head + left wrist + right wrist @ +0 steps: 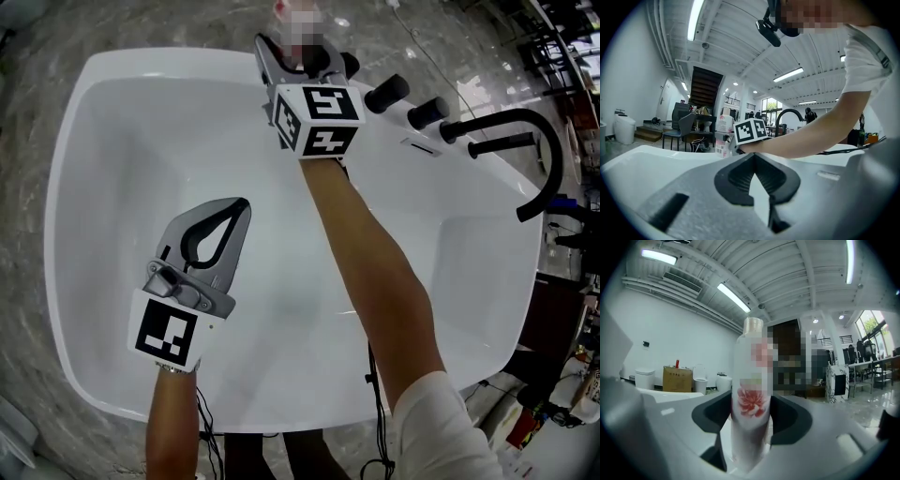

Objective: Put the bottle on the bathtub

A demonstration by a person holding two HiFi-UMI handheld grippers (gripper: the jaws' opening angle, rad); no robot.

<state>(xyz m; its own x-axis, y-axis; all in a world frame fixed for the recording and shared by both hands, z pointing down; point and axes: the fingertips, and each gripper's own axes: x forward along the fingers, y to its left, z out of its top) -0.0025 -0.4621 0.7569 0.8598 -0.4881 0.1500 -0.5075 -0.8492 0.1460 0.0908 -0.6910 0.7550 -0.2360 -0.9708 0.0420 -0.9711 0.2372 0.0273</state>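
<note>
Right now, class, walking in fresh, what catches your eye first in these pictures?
A big glossy white bathtub fills the head view. At its far rim the right gripper clamps an upright white bottle with a red flower print; a curved black tap stands further right. The left gripper hangs shut and empty over the basin.

No readable text, brand or number anywhere. Bottle (751, 394): red flower print on its front. The label area above the flower is under a mosaic patch, so nothing legible there. Near cube (167, 333) and far cube (317, 117): black-and-white square marker patterns only, no letters or digits. Cardboard box (677, 379), far left in the right gripper view: faint dark print on its face, too small to read.
</note>
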